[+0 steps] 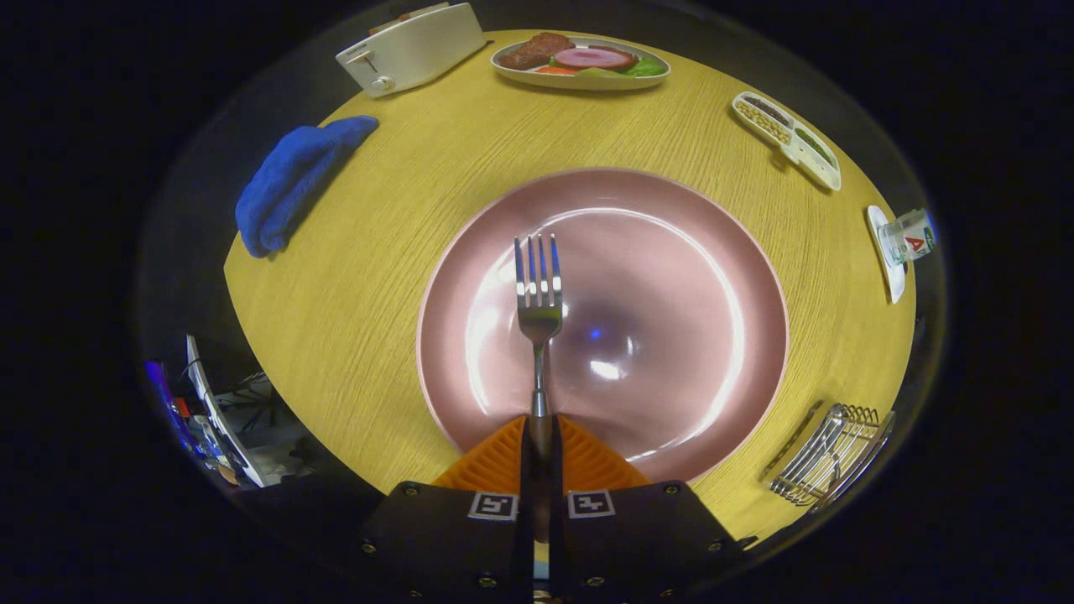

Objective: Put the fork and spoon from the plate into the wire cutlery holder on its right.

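Observation:
My gripper is shut on the handle of a steel fork, both orange ribbed fingers pressing on it. The fork points straight ahead, tines away from me, over the middle of a large pink plate. Whether it is lifted or resting on the plate I cannot tell. The wire cutlery holder stands on the wooden table to the right of the plate, near the table's edge. A metal handle, perhaps the spoon's, seems to lie inside the holder, though I cannot tell for sure.
Beyond the plate are a dish of food, a white toaster and a blue cloth at the left. A white divided tray and a small jar on a saucer sit at the right edge.

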### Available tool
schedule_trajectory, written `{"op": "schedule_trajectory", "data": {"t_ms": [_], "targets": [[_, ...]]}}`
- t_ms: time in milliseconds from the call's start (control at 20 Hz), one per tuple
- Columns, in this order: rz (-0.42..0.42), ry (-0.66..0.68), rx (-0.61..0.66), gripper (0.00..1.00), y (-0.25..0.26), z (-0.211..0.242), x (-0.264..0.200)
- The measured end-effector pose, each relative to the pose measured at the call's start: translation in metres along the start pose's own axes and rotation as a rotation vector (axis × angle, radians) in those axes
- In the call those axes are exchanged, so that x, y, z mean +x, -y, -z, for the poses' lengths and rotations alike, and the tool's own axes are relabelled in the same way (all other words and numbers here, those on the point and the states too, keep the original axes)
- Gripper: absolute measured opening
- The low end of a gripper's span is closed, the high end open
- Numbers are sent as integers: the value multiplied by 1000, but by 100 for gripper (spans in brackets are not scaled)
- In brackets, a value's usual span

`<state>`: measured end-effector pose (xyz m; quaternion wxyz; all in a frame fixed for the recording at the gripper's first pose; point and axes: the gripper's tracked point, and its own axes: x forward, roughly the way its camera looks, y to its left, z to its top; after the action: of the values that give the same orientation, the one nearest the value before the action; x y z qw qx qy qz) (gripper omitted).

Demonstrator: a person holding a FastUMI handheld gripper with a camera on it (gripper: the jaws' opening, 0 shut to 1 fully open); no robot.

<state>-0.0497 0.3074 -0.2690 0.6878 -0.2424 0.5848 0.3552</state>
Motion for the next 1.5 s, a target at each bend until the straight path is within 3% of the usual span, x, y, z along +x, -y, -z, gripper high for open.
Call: {"op": "schedule_trajectory", "data": {"t_ms": [700, 1150, 1500], "targets": [[-48, 75, 194, 8, 20, -1, -46], [25, 133, 326, 7, 93, 33, -117], [76, 47, 378, 7, 145, 89, -150]]}}
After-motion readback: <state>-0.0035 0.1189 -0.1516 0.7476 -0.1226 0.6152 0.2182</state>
